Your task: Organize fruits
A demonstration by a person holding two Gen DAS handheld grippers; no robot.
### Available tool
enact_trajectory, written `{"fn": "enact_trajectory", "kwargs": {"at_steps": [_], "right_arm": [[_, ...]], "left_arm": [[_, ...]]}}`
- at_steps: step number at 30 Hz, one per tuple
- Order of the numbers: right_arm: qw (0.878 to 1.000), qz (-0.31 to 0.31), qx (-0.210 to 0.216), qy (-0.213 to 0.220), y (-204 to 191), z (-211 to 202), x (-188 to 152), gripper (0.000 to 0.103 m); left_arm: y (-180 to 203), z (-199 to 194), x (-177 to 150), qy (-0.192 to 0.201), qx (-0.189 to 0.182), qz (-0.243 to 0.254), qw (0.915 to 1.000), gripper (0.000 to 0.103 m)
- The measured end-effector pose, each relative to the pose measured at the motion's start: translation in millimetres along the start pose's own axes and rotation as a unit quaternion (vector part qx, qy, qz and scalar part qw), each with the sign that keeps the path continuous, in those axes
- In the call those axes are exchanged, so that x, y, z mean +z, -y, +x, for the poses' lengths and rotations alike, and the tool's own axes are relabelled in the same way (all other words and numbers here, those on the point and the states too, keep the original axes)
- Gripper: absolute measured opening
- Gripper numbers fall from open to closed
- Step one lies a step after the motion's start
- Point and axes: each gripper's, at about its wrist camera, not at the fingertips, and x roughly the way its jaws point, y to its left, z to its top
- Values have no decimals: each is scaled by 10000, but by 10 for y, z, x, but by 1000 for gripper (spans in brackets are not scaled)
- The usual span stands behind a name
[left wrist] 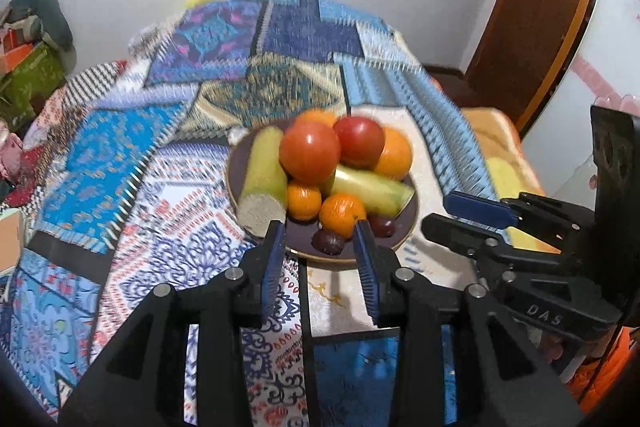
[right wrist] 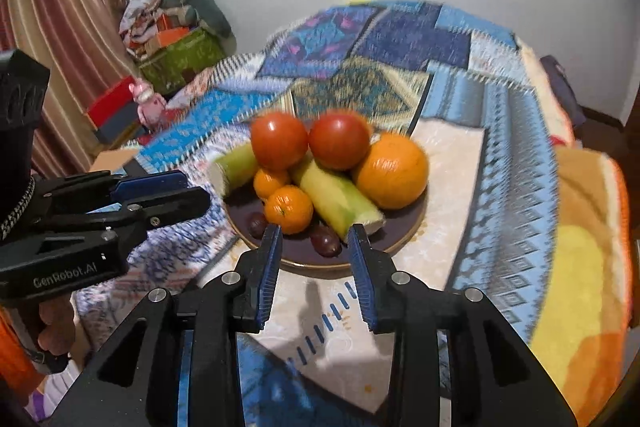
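Note:
A dark round plate (left wrist: 400, 239) (right wrist: 404, 235) sits on a patterned cloth and holds piled fruit: two red tomatoes (left wrist: 310, 153) (right wrist: 279, 140), a large orange (right wrist: 392, 171), small mandarins (left wrist: 342, 211) (right wrist: 289, 209), two pale green cane pieces (left wrist: 265, 173) (right wrist: 340, 201) and dark plums (left wrist: 328, 241) (right wrist: 326, 241). My left gripper (left wrist: 319, 231) is open and empty just before the plate's near rim. My right gripper (right wrist: 315, 235) is open and empty at the plate's near rim. Each gripper shows in the other's view: the right gripper (left wrist: 460, 215) and the left gripper (right wrist: 188, 191).
The patchwork cloth (left wrist: 140, 167) covers the table. Boxes and clutter (right wrist: 176, 47) stand by the curtain at the left wall. A brown door (left wrist: 536, 27) is at the right. An orange and yellow blanket (right wrist: 580, 267) lies at the table's right side.

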Motion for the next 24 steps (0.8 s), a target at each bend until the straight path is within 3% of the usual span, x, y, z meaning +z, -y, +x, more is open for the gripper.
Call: {"fn": "enact_trajectory", "kwargs": {"at_steps": [6, 12, 17, 24], "right_arm": [[9979, 19, -29, 640, -122, -628, 117, 35], [9888, -149, -82, 1483, -408, -1380, 193, 40], [9748, -316, -179, 2201, -686, -1965, 155, 47], [9612, -330, -253, 2725, -872, -2356, 13, 62]], "left_arm": [[153, -789, 61, 904, 185, 60, 9957, 35], [348, -1606, 68, 1736, 141, 43, 9847, 37], [480, -2117, -32, 2304, 195, 61, 9729, 48], [646, -2658, -217, 2945, 361, 172, 9548, 65]]}}
